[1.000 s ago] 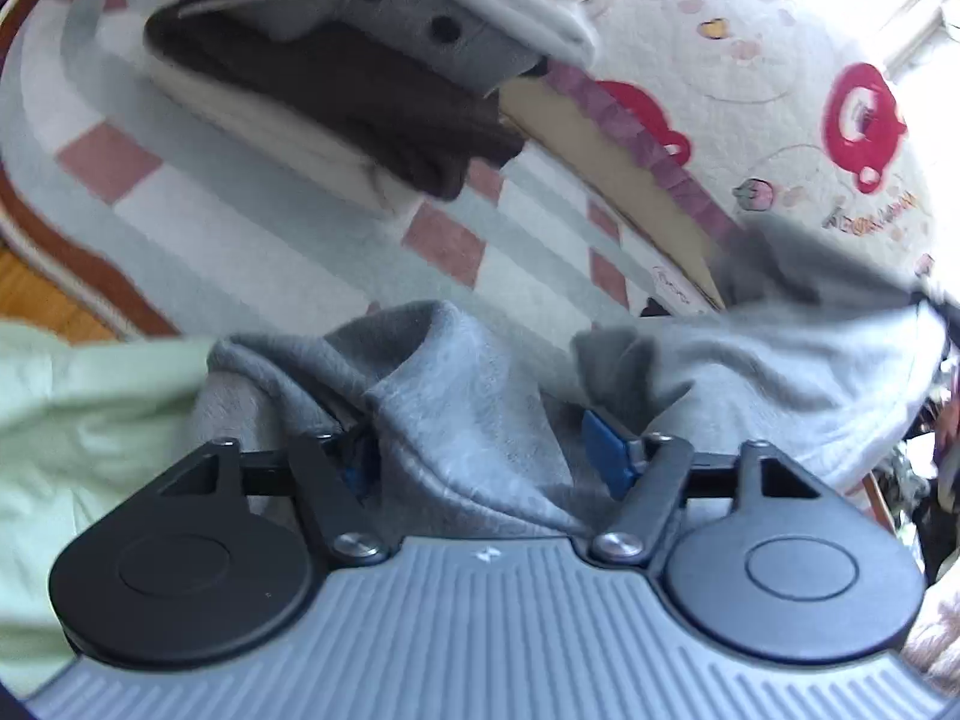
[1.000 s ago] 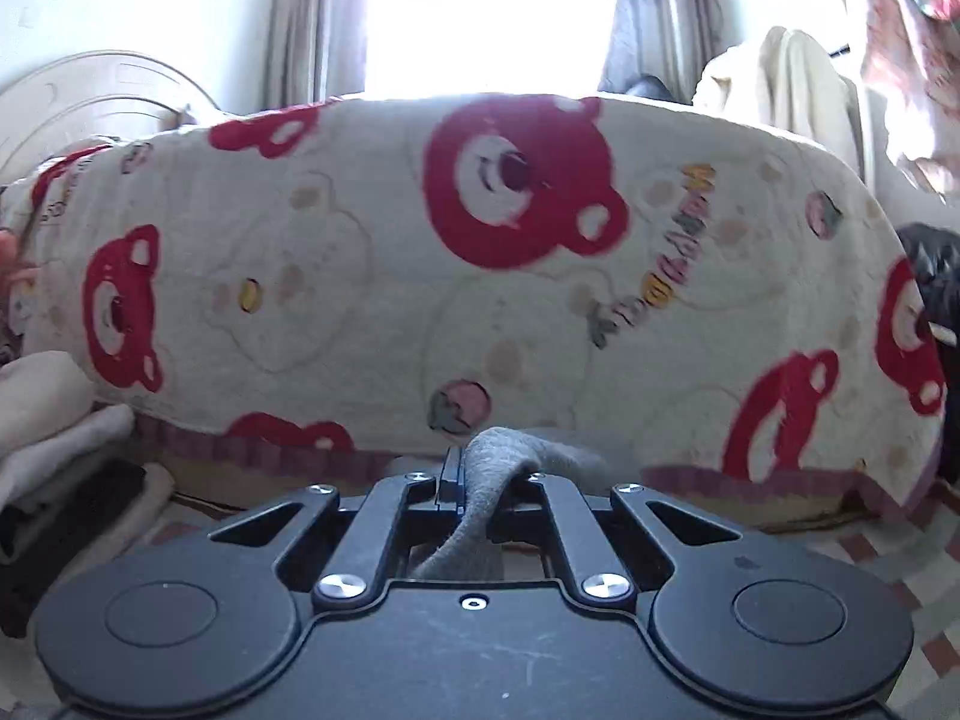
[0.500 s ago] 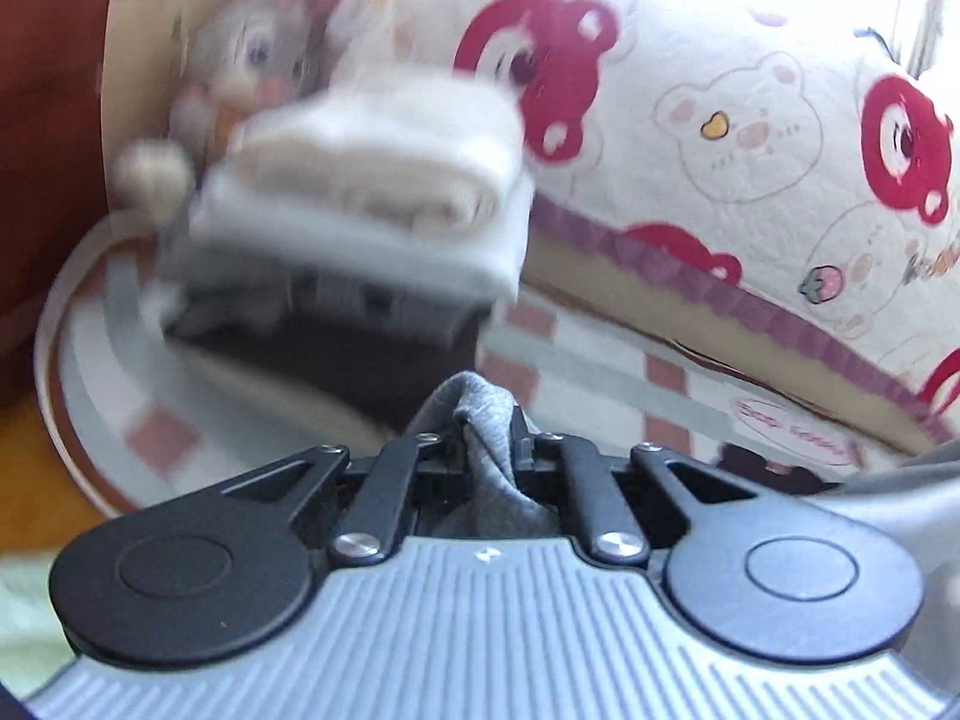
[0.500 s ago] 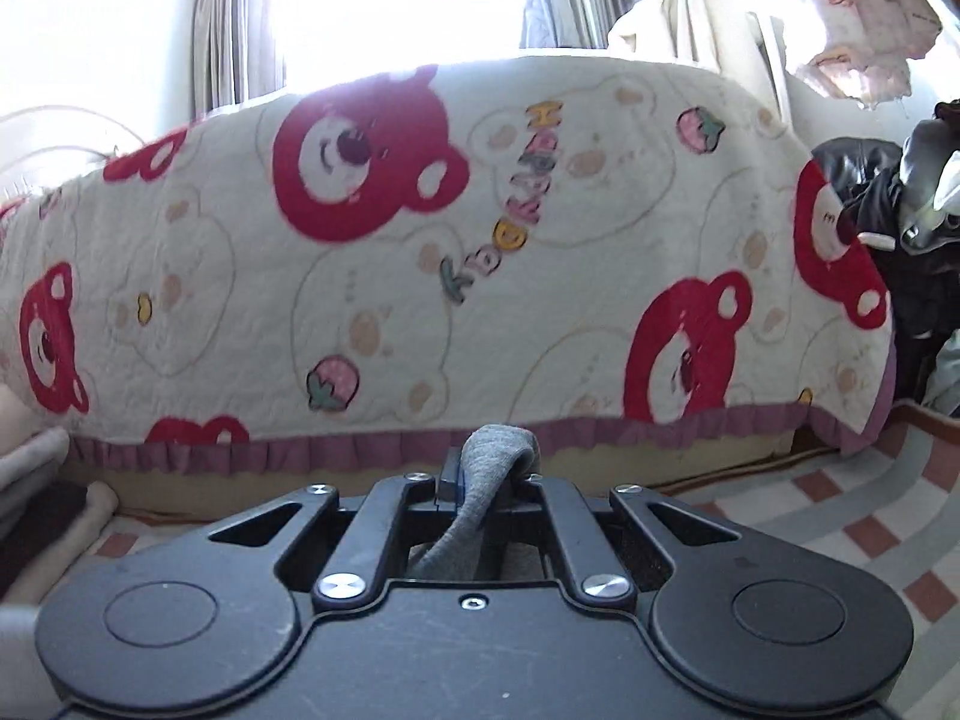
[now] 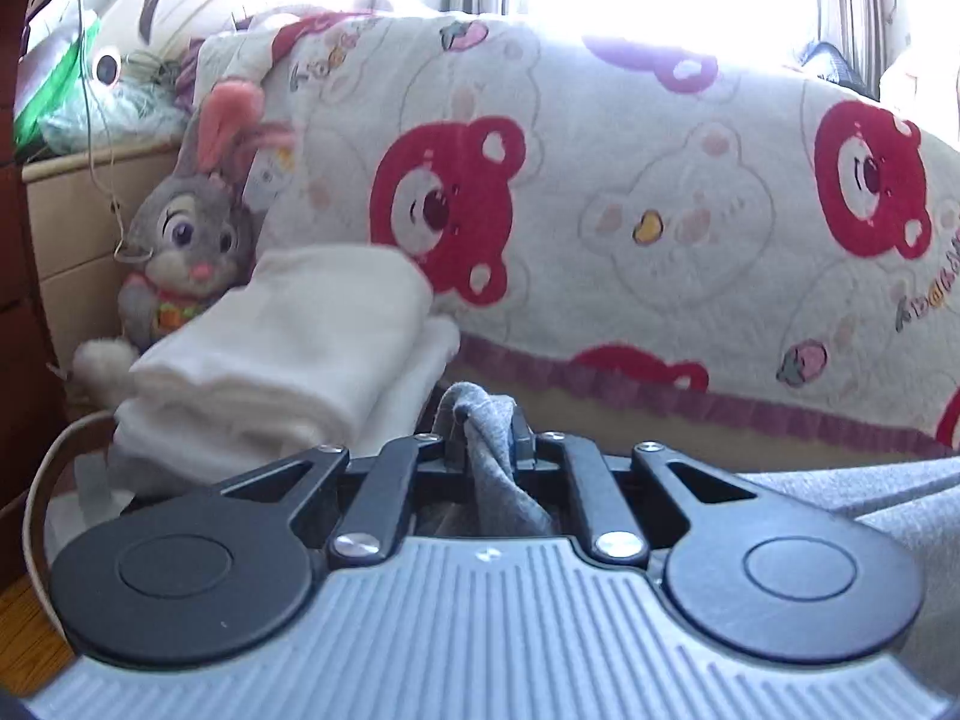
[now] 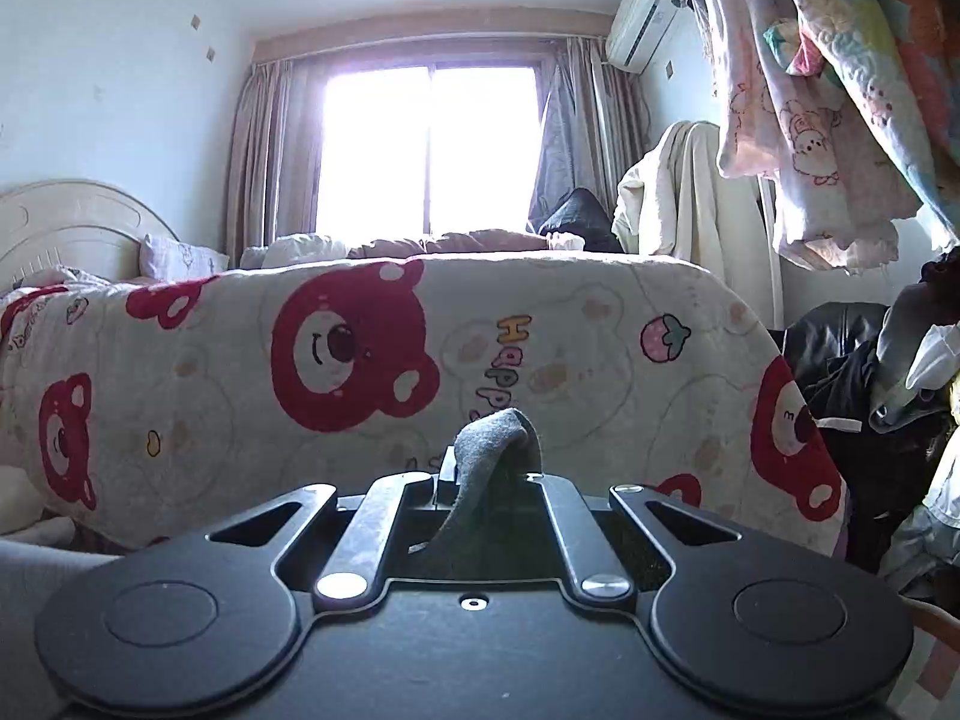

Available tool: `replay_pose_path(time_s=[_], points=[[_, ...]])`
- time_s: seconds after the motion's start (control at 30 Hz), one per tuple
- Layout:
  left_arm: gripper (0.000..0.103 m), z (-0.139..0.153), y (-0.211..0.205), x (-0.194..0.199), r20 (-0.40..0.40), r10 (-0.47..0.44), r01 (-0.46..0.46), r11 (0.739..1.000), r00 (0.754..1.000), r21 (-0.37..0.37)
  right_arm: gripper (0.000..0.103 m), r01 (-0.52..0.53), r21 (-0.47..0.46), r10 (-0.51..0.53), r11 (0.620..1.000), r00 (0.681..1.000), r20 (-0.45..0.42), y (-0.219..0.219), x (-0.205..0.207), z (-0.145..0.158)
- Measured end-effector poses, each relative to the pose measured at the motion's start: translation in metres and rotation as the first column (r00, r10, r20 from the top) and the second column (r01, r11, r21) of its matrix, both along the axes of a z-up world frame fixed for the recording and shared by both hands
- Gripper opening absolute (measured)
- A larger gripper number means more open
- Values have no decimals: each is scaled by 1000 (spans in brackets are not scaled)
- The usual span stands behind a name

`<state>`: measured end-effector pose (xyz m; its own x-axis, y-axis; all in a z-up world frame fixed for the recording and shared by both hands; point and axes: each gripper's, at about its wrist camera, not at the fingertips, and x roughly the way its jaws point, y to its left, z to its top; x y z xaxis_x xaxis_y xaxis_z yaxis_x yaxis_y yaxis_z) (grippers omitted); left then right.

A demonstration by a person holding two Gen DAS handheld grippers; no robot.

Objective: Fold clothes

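Grey garment [image 5: 492, 468] pinched at both ends
Left gripper [image 5: 485, 441] and right gripper [image 6: 489, 474] fingers were clamped on it, held up unfolded; cream folded stack [image 5: 288, 354] sat alongside.

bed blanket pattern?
The blanket is cream with red bear faces, strawberries and lettering; the right wrist view shows it best.

Grey garment [image 5: 480, 456] matt knit cloth; bedspread [image 6: 540, 360] fleecy, perhaps quilted; plush rabbit [image 5: 186, 252].
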<state>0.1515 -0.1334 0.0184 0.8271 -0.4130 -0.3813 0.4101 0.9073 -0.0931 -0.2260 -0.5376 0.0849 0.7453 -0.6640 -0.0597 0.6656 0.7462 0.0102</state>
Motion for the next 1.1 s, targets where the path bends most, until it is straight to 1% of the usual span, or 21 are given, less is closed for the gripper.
replay_pose_path(time_s=[0.07, 0.13, 0.23, 0.3, 0.37, 0.4, 0.43, 0.47, 0.5, 0.57, 0.6, 0.7, 0.77, 0.83, 0.87, 0.93, 1.0, 1.03, 1.07, 1.1], points=[[9, 6, -14, 6, 23, 1, -1, 1000, 1000, 5, 7, 13, 40, -12, 999, 1000, -25, -16, 9, -10], [9, 14, -30, 10, 55, 0, -2, 1000, 998, 28, 7, 31, 84, -28, 996, 999, -33, -33, 17, -22], [9, 18, -51, 20, 84, -8, 5, 999, 996, 46, 7, 56, 121, -48, 991, 996, -75, -63, 40, -41], [9, 17, -67, 29, 94, -15, 10, 998, 995, 62, 7, 68, 174, -49, 982, 992, -113, -93, 61, -54], [9, 9, -88, 46, 93, -13, 5, 996, 996, 89, 7, 79, 251, -45, 965, 989, -140, -132, 82, -71], [9, 2, -98, 55, 90, -12, 3, 995, 996, 101, 11, 83, 287, -37, 954, 986, -163, -151, 95, -81], [9, -8, -108, 66, 85, -2, -8, 993, 996, 120, 22, 83, 324, -21, 942, 981, -191, -169, 110, -92], [9, -20, -118, 77, 80, 10, -21, 990, 997, 140, 27, 76, 368, 4, 927, 977, -212, -188, 123, -104], [9, -33, -126, 88, 72, 25, -37, 985, 997, 168, 36, 65, 422, 35, 904, 974, -225, -205, 133, -116], [9, -62, -140, 109, 60, 52, -64, 970, 997, 234, 37, 63, 494, 54, 867, 974, -220, -229, 144, -139], [9, -75, -144, 116, 54, 57, -69, 963, 997, 261, 45, 79, 507, 41, 858, 974, -222, -237, 146, -149], [9, -111, -157, 135, 37, 69, -77, 940, 997, 332, 49, 154, 490, -25, 858, 966, -258, -249, 137, -172], [10, -128, -161, 141, 23, 57, -62, 935, 998, 348, 50, 200, 467, -67, 862, 956, -287, -252, 127, -186], [10, -141, -165, 142, 22, 46, -50, 930, 999, 364, 51, 223, 479, -64, 849, 944, -325, -250, 112, -203], [11, -144, -164, 145, 19, 53, -57, 931, 998, 360, 52, 230, 492, -56, 840, 938, -343, -249, 102, -212], [11, -149, -161, 150, 11, 77, -76, 935, 997, 347, 52, 244, 528, -41, 814, 930, -366, -248, 83, -227], [14, -153, -157, 157, -4, 107, -100, 939, 994, 329, 52, 259, 580, -38, 772, 931, -364, -251, 63, -241], [17, -154, -154, 161, -31, 134, -117, 940, 991, 321, 52, 262, 604, -34, 753, 932, -362, -249, 58, -245], [26, -154, -150, 166, -63, 162, -135, 940, 985, 315, 52, 261, 625, -27, 735, 933, -358, -246, 56, -246], [34, -155, -148, 169, -139, 176, -127, 943, 974, 307, 52, 261, 647, -21, 717, 935, -354, -242, 54, -247]])
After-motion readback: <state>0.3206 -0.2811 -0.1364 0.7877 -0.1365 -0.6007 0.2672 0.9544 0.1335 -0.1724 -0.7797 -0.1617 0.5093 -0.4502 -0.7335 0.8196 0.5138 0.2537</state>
